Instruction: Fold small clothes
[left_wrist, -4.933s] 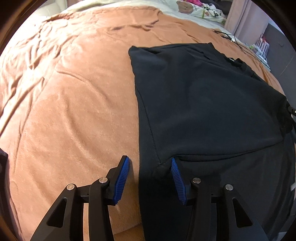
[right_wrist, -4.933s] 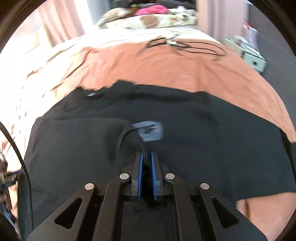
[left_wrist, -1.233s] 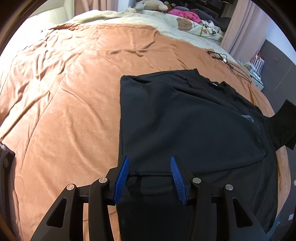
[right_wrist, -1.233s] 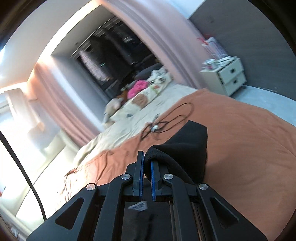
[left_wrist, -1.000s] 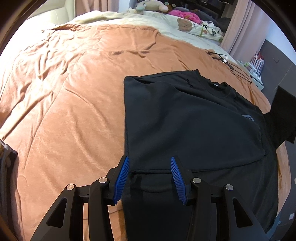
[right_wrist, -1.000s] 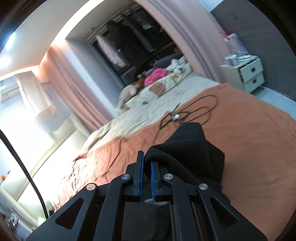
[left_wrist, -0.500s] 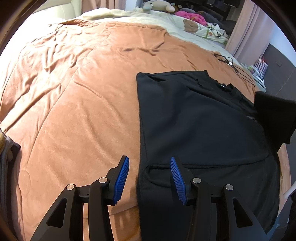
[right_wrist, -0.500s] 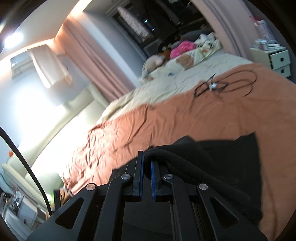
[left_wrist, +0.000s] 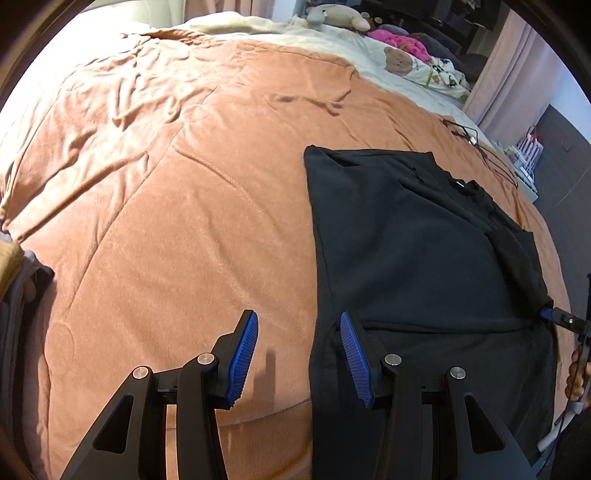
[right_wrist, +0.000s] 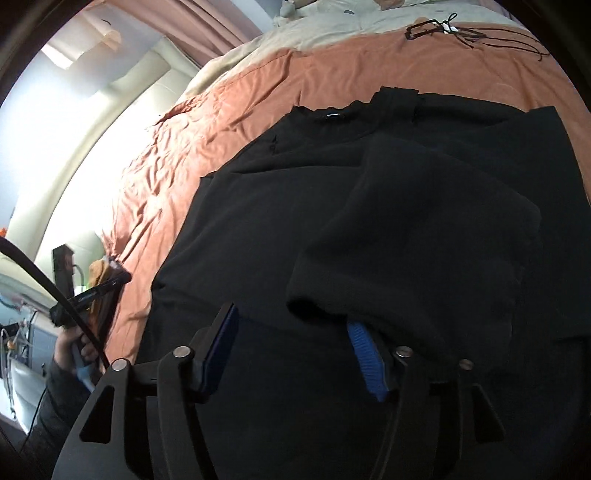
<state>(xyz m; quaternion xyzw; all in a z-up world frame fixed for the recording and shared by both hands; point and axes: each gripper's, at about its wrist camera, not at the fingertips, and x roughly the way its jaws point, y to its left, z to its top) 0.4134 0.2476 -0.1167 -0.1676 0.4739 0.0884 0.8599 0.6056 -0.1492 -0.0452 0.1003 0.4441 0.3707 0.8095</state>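
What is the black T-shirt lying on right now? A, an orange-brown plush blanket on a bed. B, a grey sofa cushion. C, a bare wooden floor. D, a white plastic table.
A: the black T-shirt is spread flat on the orange-brown plush blanket that covers the bed, with blanket showing around its edges in both wrist views.

Black shirt (left_wrist: 417, 258) on a rust-orange blanket (left_wrist: 177, 206); blue-padded black tools.
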